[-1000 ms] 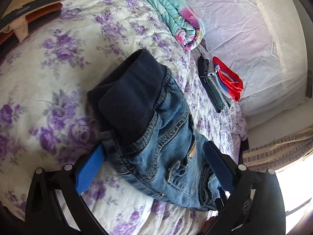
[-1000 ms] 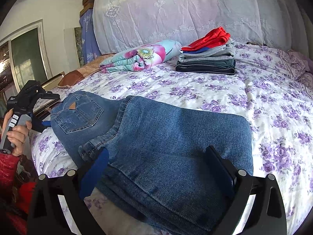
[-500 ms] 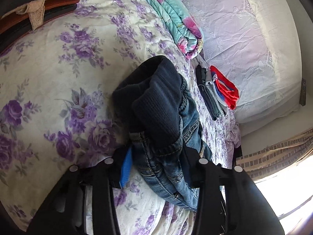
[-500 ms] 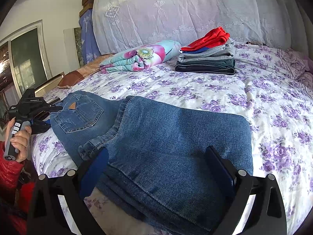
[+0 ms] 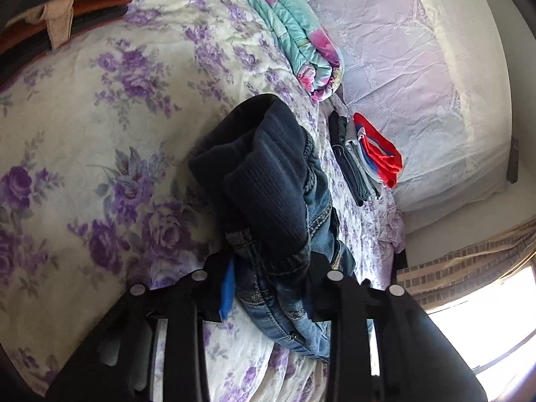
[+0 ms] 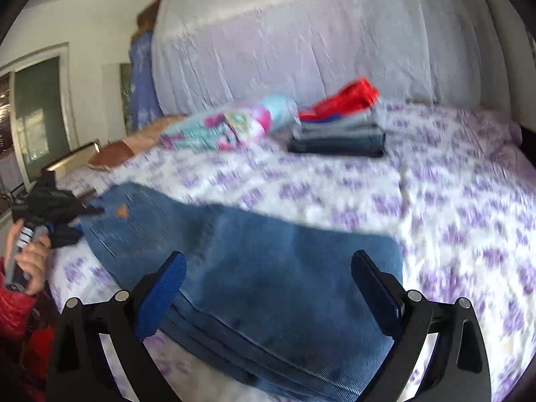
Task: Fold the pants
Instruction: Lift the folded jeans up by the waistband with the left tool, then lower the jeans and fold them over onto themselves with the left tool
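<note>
Blue jeans with a dark ribbed waistband (image 5: pixel 268 187) lie on the flowered bedspread (image 5: pixel 83 134). My left gripper (image 5: pixel 268 274) is shut on the bunched waist end of the jeans. In the right wrist view the jeans (image 6: pixel 268 268) lie partly folded, legs doubled over, back pocket at left. My right gripper (image 6: pixel 268 284) is open and empty, its fingers spread just above the folded leg part. The left gripper (image 6: pixel 47 201) shows at the jeans' left end, held by a hand. This view is motion-blurred.
A stack of folded clothes with a red top (image 6: pixel 341 124) and a rolled floral quilt (image 6: pixel 227 127) lie near the headboard. Brown cushions (image 5: pixel 67 10) sit at the bed's far corner. The bed edge runs below my right gripper.
My left gripper closed on the jeans' waist and bunched it up. My right gripper stays open and has moved, blurring its view.
</note>
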`<state>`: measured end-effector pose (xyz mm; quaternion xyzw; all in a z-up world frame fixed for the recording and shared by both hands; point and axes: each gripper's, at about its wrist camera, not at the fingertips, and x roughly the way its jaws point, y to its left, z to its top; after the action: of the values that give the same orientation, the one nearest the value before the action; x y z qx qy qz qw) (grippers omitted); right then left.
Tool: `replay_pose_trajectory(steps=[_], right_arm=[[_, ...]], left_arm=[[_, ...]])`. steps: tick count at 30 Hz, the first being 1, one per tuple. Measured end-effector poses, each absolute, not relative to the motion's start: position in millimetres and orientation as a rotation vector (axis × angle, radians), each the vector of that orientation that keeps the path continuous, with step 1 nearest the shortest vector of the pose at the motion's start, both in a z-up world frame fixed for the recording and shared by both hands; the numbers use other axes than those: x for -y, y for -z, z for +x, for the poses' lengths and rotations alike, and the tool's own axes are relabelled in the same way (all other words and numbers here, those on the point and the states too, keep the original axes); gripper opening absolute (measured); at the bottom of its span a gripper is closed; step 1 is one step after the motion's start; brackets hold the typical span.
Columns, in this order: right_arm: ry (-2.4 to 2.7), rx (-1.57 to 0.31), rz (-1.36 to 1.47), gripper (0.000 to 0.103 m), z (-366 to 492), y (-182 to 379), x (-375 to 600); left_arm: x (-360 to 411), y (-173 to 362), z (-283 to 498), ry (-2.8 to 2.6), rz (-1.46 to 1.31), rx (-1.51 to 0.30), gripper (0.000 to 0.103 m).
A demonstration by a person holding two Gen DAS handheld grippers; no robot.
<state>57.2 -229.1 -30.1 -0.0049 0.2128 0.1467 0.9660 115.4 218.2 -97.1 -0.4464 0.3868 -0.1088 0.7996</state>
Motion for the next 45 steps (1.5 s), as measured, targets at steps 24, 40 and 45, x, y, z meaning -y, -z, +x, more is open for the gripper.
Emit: replay_pose_trajectory(steps=[24, 40, 45], right_arm=[[-0.117, -0.733, -0.339, 0.099, 137.8, 43.6, 188.3], [-0.059, -0.562, 0.434, 0.1, 60.5, 77.2, 398.7], [-0.101, -0.53, 0.47, 0.1, 48.9, 76.6, 403.7]], left_arm=[[-46.5, -50.7, 61.3, 0.259, -0.206, -0.546, 0.029], [137.6, -22.1, 35.8, 0.319, 0.305, -0.453, 0.029], [196.6, 27.8, 39.9, 0.271, 0.506, -0.49, 0.032]])
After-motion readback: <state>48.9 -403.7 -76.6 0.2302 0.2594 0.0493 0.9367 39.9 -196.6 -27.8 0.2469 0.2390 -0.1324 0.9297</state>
